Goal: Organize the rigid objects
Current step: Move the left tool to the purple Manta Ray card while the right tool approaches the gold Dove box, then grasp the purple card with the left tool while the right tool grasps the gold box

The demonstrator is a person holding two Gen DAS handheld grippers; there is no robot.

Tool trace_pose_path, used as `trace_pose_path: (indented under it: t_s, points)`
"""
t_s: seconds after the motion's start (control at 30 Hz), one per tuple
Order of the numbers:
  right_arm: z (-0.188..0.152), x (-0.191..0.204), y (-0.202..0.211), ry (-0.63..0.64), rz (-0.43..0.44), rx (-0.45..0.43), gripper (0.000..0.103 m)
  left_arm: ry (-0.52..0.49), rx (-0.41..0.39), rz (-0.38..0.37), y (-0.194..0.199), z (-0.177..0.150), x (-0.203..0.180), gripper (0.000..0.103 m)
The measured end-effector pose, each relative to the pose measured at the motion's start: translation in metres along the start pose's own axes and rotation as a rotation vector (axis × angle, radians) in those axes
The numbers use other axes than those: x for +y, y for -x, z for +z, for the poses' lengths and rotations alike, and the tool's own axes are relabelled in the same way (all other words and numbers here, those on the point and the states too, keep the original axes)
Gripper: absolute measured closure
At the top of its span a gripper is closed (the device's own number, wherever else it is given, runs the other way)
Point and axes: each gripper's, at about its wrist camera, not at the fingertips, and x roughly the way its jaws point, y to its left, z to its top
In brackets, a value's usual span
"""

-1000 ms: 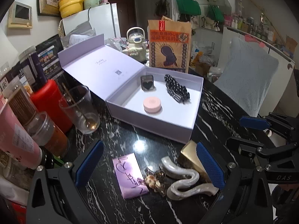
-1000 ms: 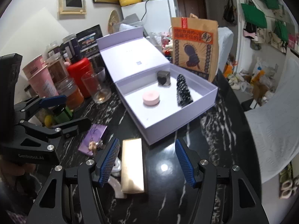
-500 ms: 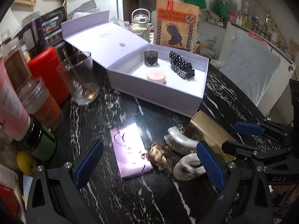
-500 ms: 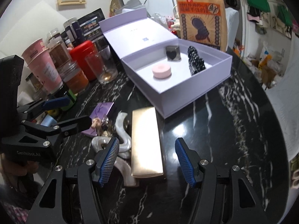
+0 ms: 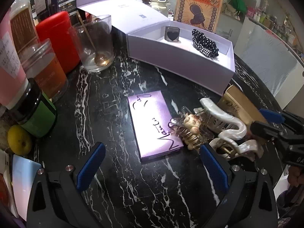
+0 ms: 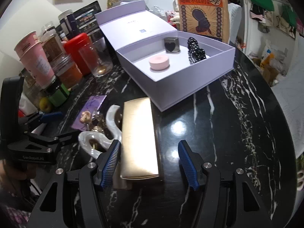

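An open lilac box (image 5: pixel 182 64) (image 6: pixel 191 87) holds a heart-marked cube (image 6: pixel 171 45), a pink round case (image 6: pixel 159 62) and a black beaded clip (image 6: pixel 195 52). On the black marble table lie a purple card (image 5: pixel 154 127), a small bear clip (image 5: pixel 191 128), a white pearl claw clip (image 5: pixel 229 127) (image 6: pixel 106 131) and a gold case (image 6: pixel 139 138) (image 5: pixel 241 108). My left gripper (image 5: pixel 152 168) is open, low over the purple card's near end. My right gripper (image 6: pixel 150 162) is open, its jaws either side of the gold case's near end.
Along the left stand a glass with a spoon (image 5: pixel 96 43), a red canister (image 5: pixel 57 39), jars, pink cups (image 6: pixel 34 58) and a green-labelled jar (image 5: pixel 36 114). A brown paper bag (image 6: pixel 203 9) stands behind the box. The table's rounded edge runs at right.
Both grippers have moved down and forward toward the table. The purple card and clips now sit closer to the left jaws, and the gold case now lies between the right jaws.
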Motion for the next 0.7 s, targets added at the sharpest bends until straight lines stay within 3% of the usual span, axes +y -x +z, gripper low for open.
trace_pose_path:
  t_s: [0.3, 0.43, 0.57, 0.63, 0.7]
  points:
    - [0.002, -0.009, 0.000, -0.021, -0.012, -0.006, 0.041, 0.028, 0.035, 0.026, -0.020, 0.002, 0.011, 0.002]
    - [0.002, -0.012, 0.000, -0.032, -0.006, -0.004, 0.041, 0.067, 0.025, -0.018, -0.021, 0.004, 0.015, 0.002]
    - [0.003, -0.012, -0.006, -0.029, 0.002, 0.003, 0.041, 0.046, 0.012, 0.009, -0.024, 0.008, 0.011, 0.002]
    - [0.003, -0.013, -0.010, -0.034, 0.010, 0.010, 0.041, 0.043, 0.008, 0.019, -0.025, 0.009, 0.011, 0.006]
    - [0.003, -0.014, -0.014, -0.040, 0.016, 0.017, 0.041, 0.042, -0.012, 0.026, -0.024, 0.009, 0.012, 0.023]
